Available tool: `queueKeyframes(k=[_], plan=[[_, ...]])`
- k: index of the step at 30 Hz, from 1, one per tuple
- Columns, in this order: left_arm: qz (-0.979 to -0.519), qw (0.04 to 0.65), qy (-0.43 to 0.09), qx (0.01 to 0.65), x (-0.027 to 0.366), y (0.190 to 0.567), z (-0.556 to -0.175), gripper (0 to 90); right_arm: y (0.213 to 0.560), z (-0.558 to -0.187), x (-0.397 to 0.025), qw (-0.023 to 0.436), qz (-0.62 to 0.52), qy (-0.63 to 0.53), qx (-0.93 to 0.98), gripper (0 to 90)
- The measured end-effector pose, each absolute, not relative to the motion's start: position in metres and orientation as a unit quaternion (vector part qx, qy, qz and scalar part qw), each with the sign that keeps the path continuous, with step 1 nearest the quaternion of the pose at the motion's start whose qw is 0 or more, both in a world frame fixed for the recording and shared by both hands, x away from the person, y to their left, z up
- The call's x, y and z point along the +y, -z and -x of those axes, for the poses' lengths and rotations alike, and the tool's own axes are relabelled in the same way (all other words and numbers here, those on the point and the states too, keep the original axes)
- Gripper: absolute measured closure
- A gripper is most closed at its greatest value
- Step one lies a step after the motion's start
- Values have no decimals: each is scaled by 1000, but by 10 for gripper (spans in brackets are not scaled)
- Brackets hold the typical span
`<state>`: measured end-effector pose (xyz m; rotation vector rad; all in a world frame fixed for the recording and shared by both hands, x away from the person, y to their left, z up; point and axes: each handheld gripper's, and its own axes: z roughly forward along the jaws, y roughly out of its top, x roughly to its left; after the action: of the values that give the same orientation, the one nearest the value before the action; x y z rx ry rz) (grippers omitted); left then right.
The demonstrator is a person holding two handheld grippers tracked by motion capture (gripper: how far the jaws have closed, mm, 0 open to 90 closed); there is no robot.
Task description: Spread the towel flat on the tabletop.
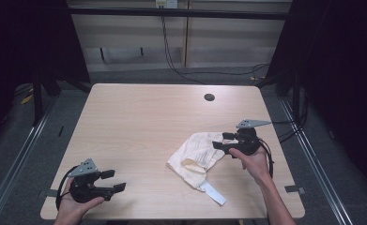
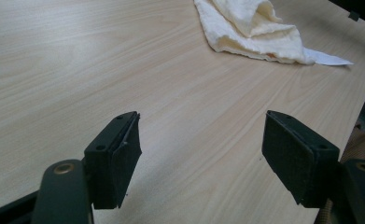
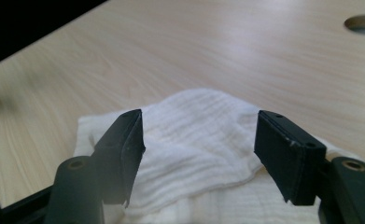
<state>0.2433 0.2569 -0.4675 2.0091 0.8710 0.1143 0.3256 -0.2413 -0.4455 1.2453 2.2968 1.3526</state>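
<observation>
The left gripper (image 1: 116, 180) sits at the near left corner of the table (image 1: 139, 122), held in the person's left hand (image 1: 73, 206). Its jaws stand wide apart with nothing between them — in the left gripper view they frame bare wood, and the gripper (image 2: 201, 154) points across the table toward the cloth (image 2: 255, 32), which lies well apart from it.

The cloth (image 1: 195, 157) is a crumpled cream-white piece resting right of centre on the near half of the table, with a flat white tab (image 1: 215, 193) trailing from its near edge.

The right gripper (image 1: 221, 140), held in the right hand (image 1: 252, 161), is at the cloth's right edge. Its jaws are spread wide — in the right gripper view the gripper (image 3: 199, 149) straddles a raised fold of the cloth (image 3: 194, 140); contact with the fabric cannot be determined.

A round hole (image 1: 209, 97) is set in the table's far side.
</observation>
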Motion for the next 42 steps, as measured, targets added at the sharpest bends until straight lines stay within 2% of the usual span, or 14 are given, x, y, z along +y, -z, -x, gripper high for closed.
queueKeyframes(k=[7, 12, 19, 24, 28, 29, 31, 34, 35, 36, 37, 39, 42], plan=[[-817, 455, -44, 352, 255, 467, -243, 279, 473, -332, -232, 88, -418, -411, 805, 309], [-815, 457, -44, 354, 257, 467, -242, 279, 480, -333, -225, 87, -408, -393, 819, 317], [-816, 457, -45, 350, 258, 466, -241, 278, 501, -340, -212, 105, -390, -347, 846, 307], [-816, 458, -45, 351, 258, 467, -242, 278, 501, -338, -207, 118, -384, -332, 853, 314], [-815, 459, -45, 352, 258, 467, -241, 278, 499, -336, -205, 122, -382, -327, 856, 416], [-815, 459, -45, 352, 258, 467, -241, 278, 499, -336, -205, 122, -382, -327, 856, 416], [-815, 458, -45, 351, 257, 467, -242, 278, 498, -335, -204, 117, -376, -332, 857, 503], [-816, 457, -45, 351, 257, 467, -242, 278, 498, -334, -203, 116, -375, -332, 858, 552], [-815, 458, -45, 352, 256, 467, -242, 279, 497, -334, -202, 111, -371, -335, 859, 636], [-815, 458, -45, 352, 256, 467, -242, 279, 497, -334, -202, 111, -371, -335, 859, 636], [-815, 458, -45, 352, 256, 467, -242, 279, 497, -333, -202, 103, -372, -340, 858, 714], [-815, 459, -45, 351, 256, 467, -242, 280, 498, -333, -202, 94, -370, -346, 857, 793], [-816, 457, -46, 351, 256, 467, -242, 281, 498, -333, -201, 90, -367, -349, 857, 825]])
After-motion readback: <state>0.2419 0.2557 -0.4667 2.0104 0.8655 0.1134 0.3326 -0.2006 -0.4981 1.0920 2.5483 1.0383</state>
